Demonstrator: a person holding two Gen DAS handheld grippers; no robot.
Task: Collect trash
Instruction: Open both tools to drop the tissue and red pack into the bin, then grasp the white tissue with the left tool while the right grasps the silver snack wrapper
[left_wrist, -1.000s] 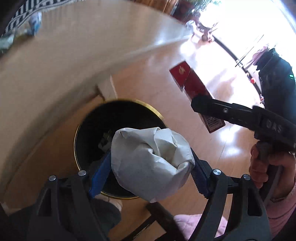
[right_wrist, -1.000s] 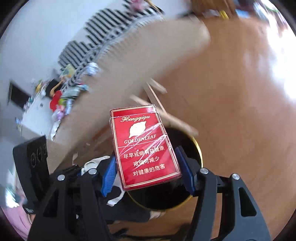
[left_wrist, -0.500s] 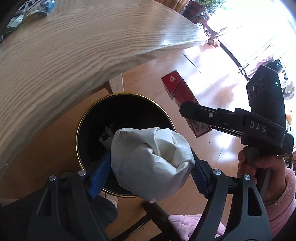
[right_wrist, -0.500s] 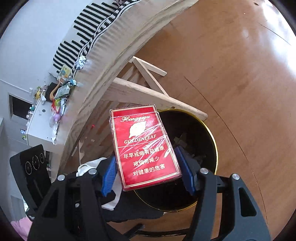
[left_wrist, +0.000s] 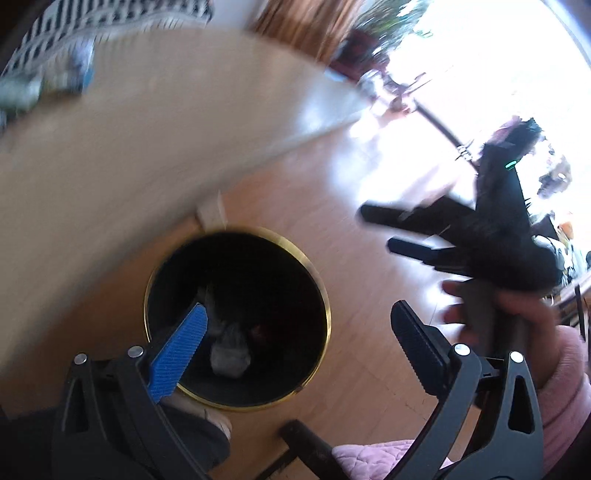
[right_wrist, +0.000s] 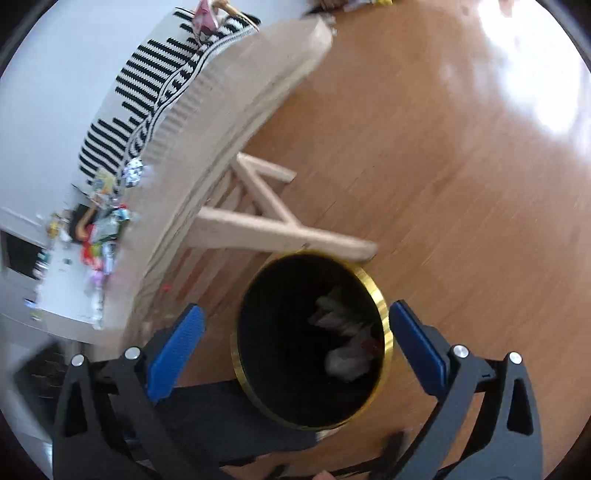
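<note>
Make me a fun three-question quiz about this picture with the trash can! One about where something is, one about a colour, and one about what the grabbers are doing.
1. Where does the trash bin stand?
A. On the floor by the wooden table
B. On the table
C. On a chair

2. What colour is the bin's rim?
A. Red
B. Gold
C. White

3. What is between the jaws of the left gripper and right gripper?
A. A paper ball
B. A red box
C. Nothing

Answers:
1 A: the bin sits on floorboards beside the table leg.
2 B: a gold ring circles the black inside.
3 C: both pairs of jaws are opening, with only the bin below them.
</note>
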